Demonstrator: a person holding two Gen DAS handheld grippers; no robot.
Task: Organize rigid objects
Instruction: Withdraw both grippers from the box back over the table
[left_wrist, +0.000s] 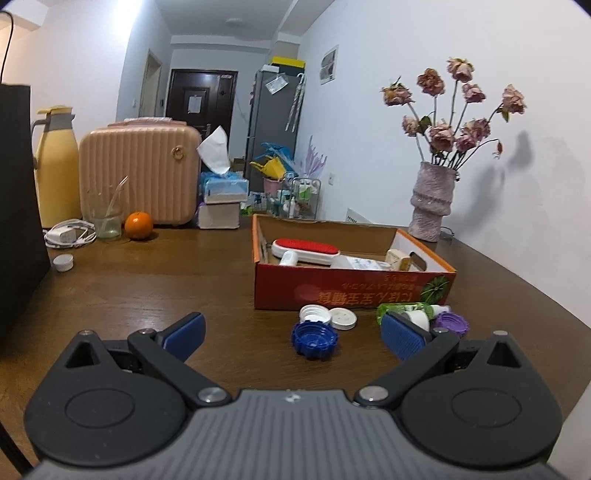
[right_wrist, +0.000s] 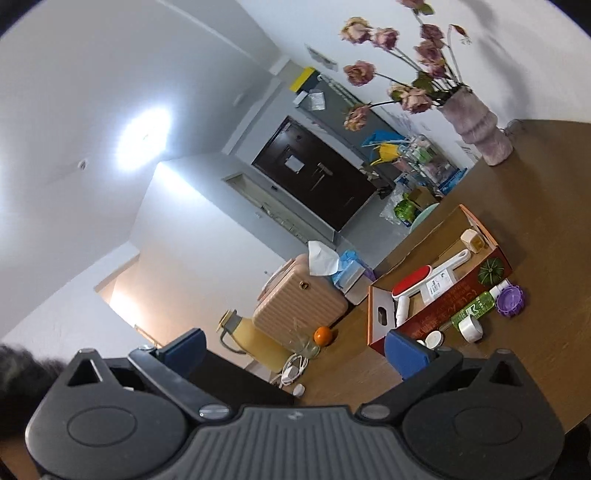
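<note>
Tongs, left (left_wrist: 291, 334) and right (right_wrist: 293, 349), stand wide apart, empty. Blue cap (left_wrist: 314, 339) lies on worktop (left_wrist: 184, 280) just before red box (left_wrist: 351, 291).

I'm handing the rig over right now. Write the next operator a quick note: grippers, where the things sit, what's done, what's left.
Left gripper: open, empty, low over the table, aimed at the blue cap.
Right gripper: open wide, empty, raised and rolled sideways.
Cardboard box on the table already holds the red lint brush, a white bottle, a flat white packet and a small yellowish box.
Left outside, in front of the box: blue cap, two white caps, green bottle, purple cap, white tape roll.
Another white cap lies far left.
</note>
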